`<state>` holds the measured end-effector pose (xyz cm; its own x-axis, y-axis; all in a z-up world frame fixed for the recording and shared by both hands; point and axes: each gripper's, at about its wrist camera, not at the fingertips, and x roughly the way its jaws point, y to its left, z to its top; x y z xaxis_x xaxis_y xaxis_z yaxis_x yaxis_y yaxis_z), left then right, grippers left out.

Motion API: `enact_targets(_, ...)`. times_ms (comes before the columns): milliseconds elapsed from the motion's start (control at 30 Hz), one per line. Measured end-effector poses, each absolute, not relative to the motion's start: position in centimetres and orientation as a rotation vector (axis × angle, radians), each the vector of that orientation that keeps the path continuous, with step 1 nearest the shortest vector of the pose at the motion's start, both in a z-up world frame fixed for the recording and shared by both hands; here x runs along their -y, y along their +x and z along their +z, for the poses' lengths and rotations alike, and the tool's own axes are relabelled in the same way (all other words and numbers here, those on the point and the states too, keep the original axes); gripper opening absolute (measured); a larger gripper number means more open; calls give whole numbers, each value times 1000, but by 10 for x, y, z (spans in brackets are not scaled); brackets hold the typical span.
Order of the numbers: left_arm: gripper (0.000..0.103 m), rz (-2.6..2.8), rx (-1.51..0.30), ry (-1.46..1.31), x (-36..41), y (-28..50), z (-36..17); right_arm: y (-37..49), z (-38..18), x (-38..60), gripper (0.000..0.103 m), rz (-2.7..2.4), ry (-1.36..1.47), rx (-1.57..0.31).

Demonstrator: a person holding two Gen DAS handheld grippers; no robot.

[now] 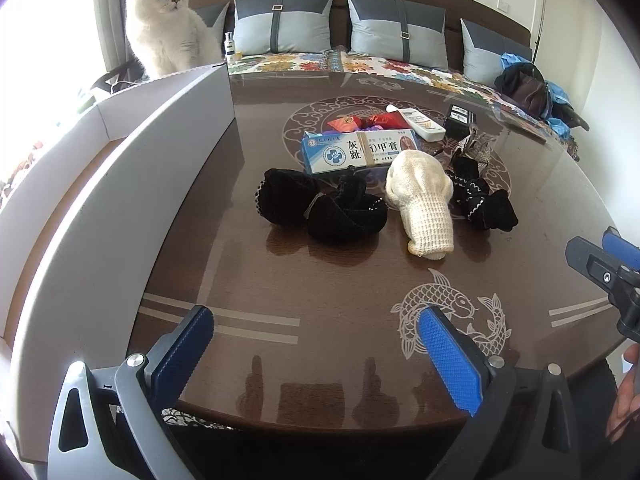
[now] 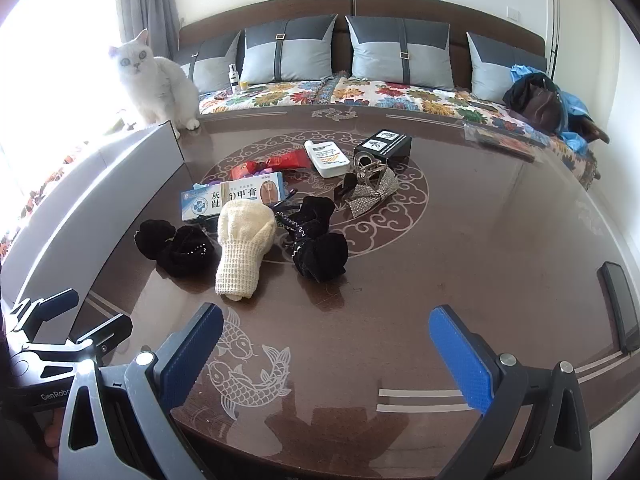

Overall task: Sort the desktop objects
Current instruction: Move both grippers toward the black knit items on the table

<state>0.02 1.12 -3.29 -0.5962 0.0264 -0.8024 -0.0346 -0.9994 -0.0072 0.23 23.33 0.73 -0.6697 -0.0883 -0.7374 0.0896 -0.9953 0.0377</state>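
Note:
A pile of objects lies mid-table: a cream knit glove (image 1: 424, 200) (image 2: 242, 244), a black velvet bow (image 1: 320, 206) (image 2: 176, 250), a second black velvet hair piece (image 1: 480, 196) (image 2: 316, 240), a blue-and-white medicine box (image 1: 356, 152) (image 2: 230, 200), red packets (image 1: 368, 122) (image 2: 276, 164), a white bottle (image 1: 420, 122) (image 2: 326, 158), a black box (image 1: 460, 120) (image 2: 386, 144) and a sparkly bow clip (image 2: 372, 192). My left gripper (image 1: 316, 348) and right gripper (image 2: 326, 348) are both open and empty, above the near table edge.
A white open box (image 1: 132, 168) (image 2: 100, 196) stands along the table's left side. A white cat (image 1: 166, 28) (image 2: 154, 80) sits behind it. A dark phone (image 2: 620, 308) lies at the right edge. A sofa with cushions (image 2: 400, 52) runs behind the table.

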Motion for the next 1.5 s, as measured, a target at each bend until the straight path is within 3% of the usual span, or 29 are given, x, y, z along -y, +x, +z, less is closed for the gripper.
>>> enact_targets(667,103,2696,-10,-1575,2,-14,-84,-41,-18,-234,103,-2649,1371,91)
enact_targets(1300,103,2682,-39,-1558,6,-15,-83,-36,-54,-249,103,-2624,1564,-14)
enact_targets(1500,103,2645,-27,-1644,5,-20,-84,-33,-50,-263,103,-2654,1524,93)
